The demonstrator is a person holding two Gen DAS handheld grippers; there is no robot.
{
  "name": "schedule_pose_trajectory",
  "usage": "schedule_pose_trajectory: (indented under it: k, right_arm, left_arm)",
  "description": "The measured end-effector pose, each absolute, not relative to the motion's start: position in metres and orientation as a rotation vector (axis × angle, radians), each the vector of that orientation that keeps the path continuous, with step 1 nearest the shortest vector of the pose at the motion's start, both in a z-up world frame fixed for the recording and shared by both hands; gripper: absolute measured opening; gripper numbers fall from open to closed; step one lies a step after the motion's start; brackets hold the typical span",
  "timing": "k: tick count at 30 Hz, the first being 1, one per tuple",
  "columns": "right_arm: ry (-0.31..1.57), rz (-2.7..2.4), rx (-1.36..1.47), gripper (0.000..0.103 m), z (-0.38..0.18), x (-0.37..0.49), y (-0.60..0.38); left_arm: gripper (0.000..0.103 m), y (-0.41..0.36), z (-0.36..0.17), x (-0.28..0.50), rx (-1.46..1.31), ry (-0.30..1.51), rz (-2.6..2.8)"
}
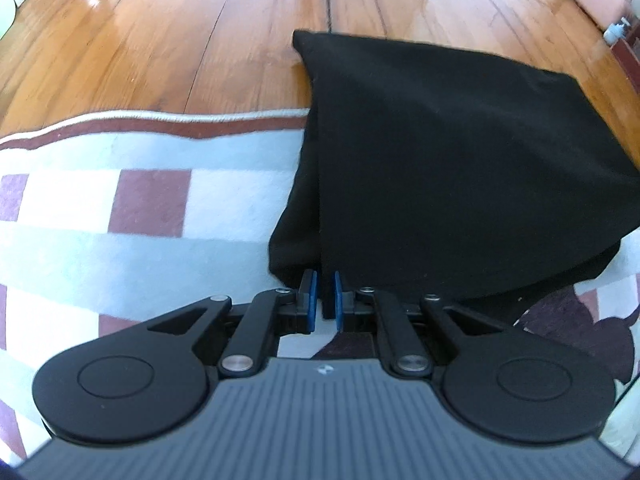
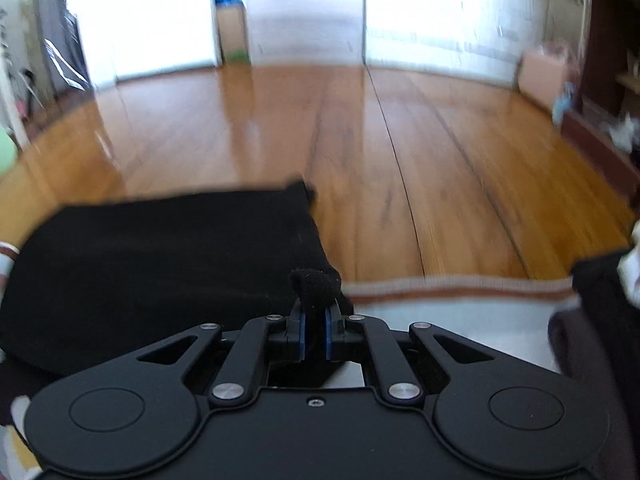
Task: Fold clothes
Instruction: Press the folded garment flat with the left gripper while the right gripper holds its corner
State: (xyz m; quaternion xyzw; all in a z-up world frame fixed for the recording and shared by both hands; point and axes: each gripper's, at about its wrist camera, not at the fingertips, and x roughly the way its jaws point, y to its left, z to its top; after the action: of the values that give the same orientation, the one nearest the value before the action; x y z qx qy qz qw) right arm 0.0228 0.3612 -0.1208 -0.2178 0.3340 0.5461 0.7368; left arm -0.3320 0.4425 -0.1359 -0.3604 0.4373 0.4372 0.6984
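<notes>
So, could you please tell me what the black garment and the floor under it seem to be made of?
The black garment looks like a soft matte knit, perhaps cotton: it drapes in folds and looks fuzzy where the right hand-held gripper pinches it. The floor looks like glossy varnished wood planks, with seams and window reflections.

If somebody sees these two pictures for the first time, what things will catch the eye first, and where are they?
The black garment stands out most: it stretches from the checked rug onto the shiny wooden floor. The left gripper holds its near edge, and the right gripper pinches a bunched corner of it. In the right wrist view, bright windows glare behind the floor.
</notes>
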Motion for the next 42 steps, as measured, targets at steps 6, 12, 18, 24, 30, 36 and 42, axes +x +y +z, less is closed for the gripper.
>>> schedule_pose_trajectory:
  k: [6,12,18,24,30,36,42]
  right_arm:
    - [0.786,1.162,-0.55,0.008,-0.129,0.015,0.372]
    - [0.872,1.127,-0.515,0.006,-0.139,0.028,0.374]
    - [0.911,1.153,-0.428,0.005,-0.105,0.04,0.357]
    - [0.948,1.086,-0.59,0.005,-0.146,0.028,0.375]
    - [0.889,1.093,-0.624,0.005,-0.146,0.024,0.377]
    - [0.889,1.087,-0.596,0.006,-0.143,0.027,0.375]
    - [0.886,1.109,-0.586,0.006,-0.149,0.025,0.374]
  left_arm:
    - [0.036,0.436,-0.126,-0.318,-0.766,0.863,0.808]
    - [0.044,0.436,-0.149,-0.286,-0.718,1.012,0.744]
    - [0.042,0.446,-0.163,-0.309,-0.888,1.043,0.773]
    - [0.041,0.444,-0.166,-0.306,-0.859,1.079,0.78]
    - [0.043,0.442,-0.167,-0.31,-0.874,1.071,0.753]
    - [0.044,0.452,-0.155,-0.334,-0.922,0.941,0.791]
    - [0.047,0.463,-0.177,-0.347,-1.009,0.978,0.845]
